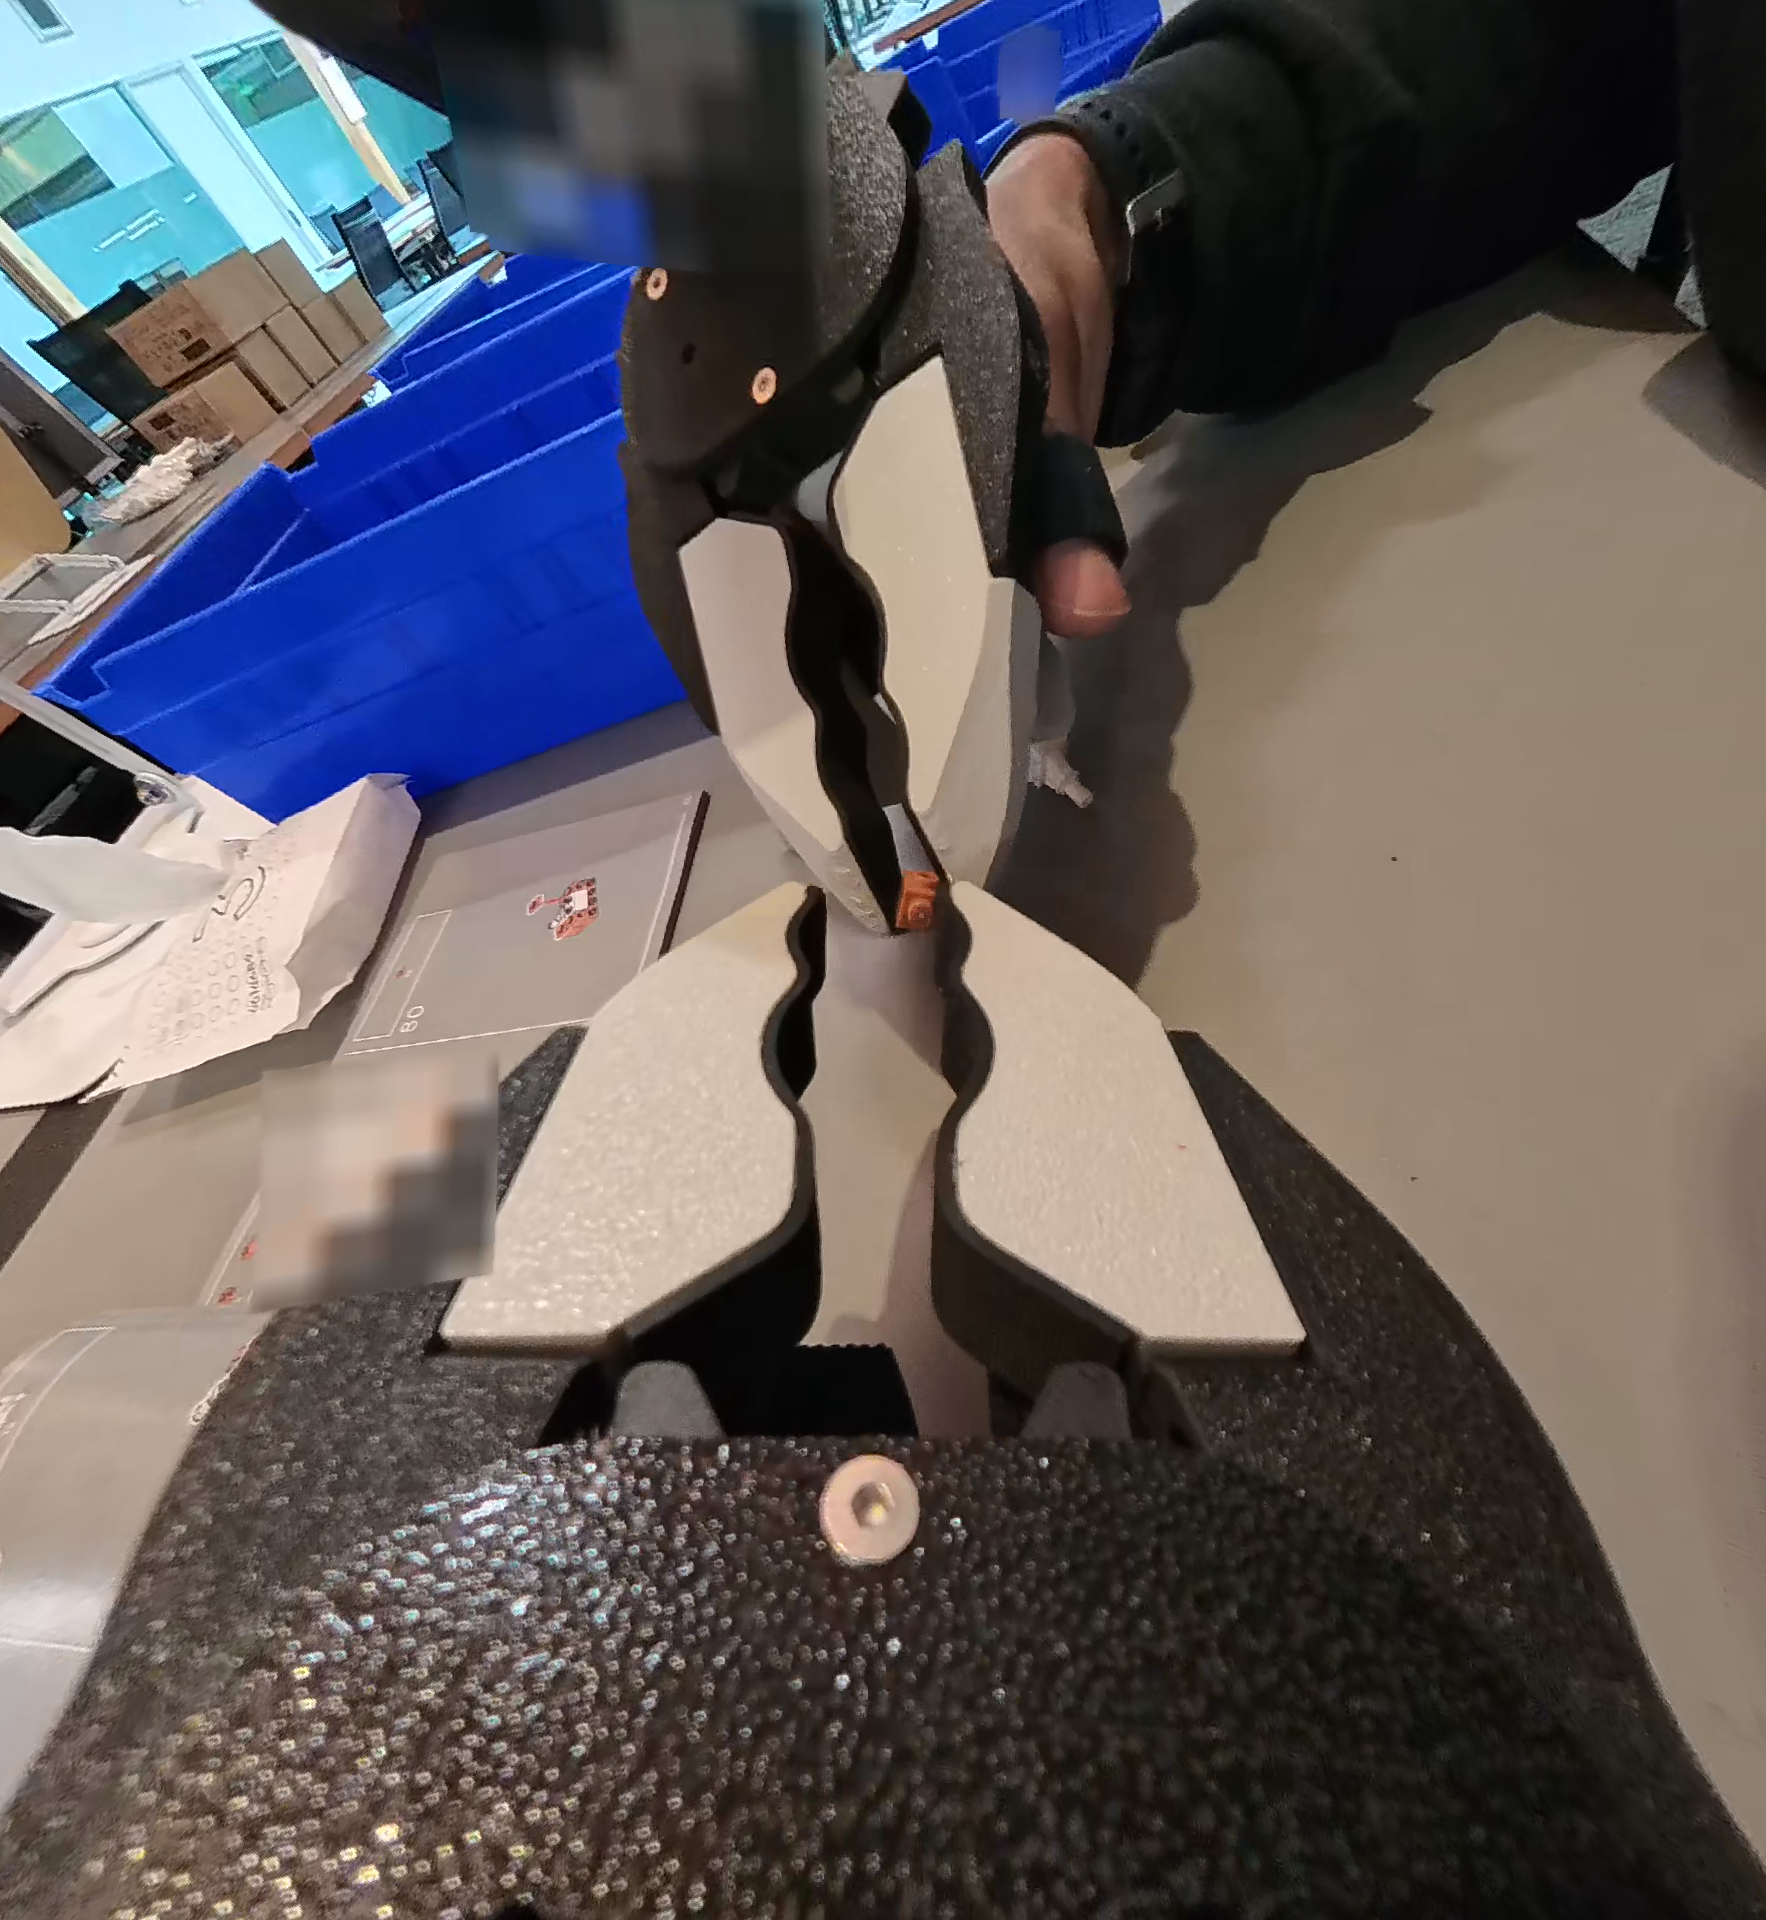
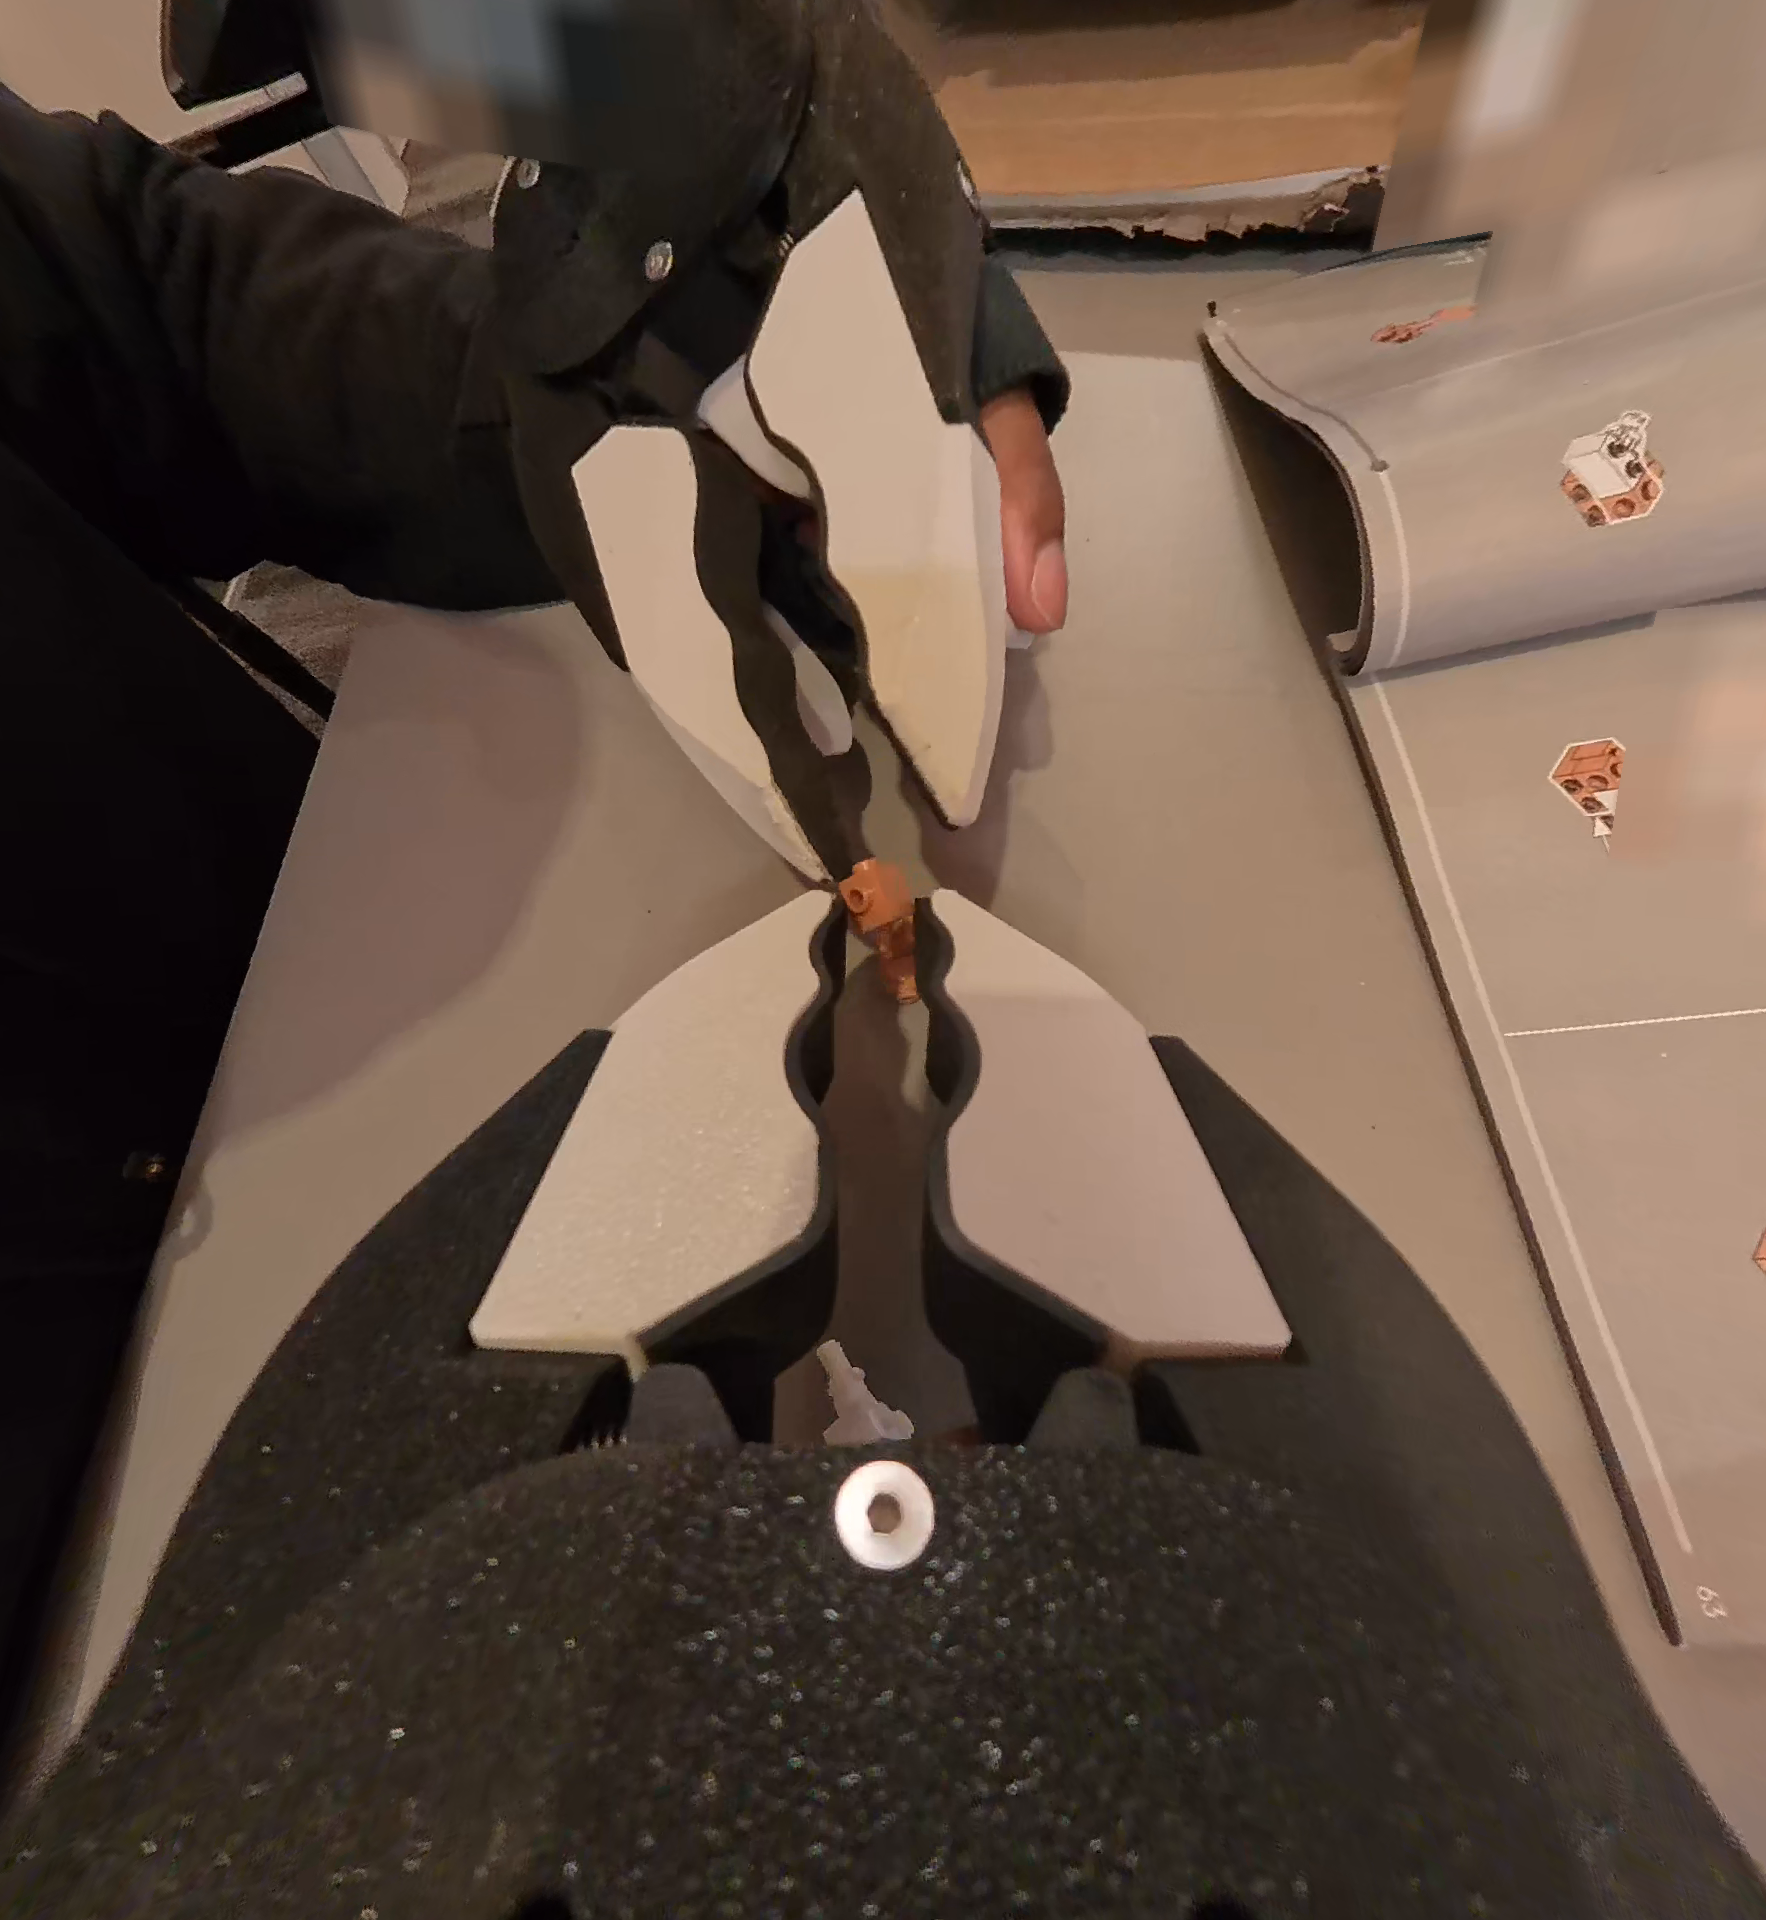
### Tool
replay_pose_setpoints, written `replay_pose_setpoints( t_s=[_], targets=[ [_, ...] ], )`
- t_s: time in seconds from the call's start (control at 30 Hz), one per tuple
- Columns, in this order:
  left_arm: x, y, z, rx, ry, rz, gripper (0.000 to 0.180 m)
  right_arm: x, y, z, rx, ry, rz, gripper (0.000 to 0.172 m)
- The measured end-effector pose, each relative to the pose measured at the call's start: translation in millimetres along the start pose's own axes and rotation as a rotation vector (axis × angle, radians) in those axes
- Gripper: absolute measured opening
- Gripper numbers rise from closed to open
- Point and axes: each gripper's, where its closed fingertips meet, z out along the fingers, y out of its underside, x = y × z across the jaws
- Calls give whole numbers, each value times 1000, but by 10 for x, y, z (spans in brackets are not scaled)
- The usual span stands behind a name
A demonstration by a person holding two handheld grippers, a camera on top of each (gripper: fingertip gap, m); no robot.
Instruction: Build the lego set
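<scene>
Left wrist view, from the left: a crumpled white paper bag [image 1: 183, 935] lies in front of blue bins [image 1: 391, 582], beside a grey printed sheet [image 1: 546, 914] flat on the worktop [image 1: 1481, 935]. At centre, the left gripper [image 1: 884, 904] has its fingers spread to either side of a small orange brick [image 1: 920, 914], not clamping it. The right gripper [image 1: 910, 902] reaches in from above and pinches that brick at its very fingertips, probably so that most of the piece stays exposed. The brick hangs just above the worktop. Right wrist view shows an open grey booklet [image 2: 1585, 540] at far right, likely kept within sight.
</scene>
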Motion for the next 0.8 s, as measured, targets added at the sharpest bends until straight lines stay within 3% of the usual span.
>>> replay_pose_setpoints(
  t_s=[0.8],
  targets=[
    [47,0,-11,-11,18,37,6,-2,-63,-22,73,-12,-4,12]
  ],
)
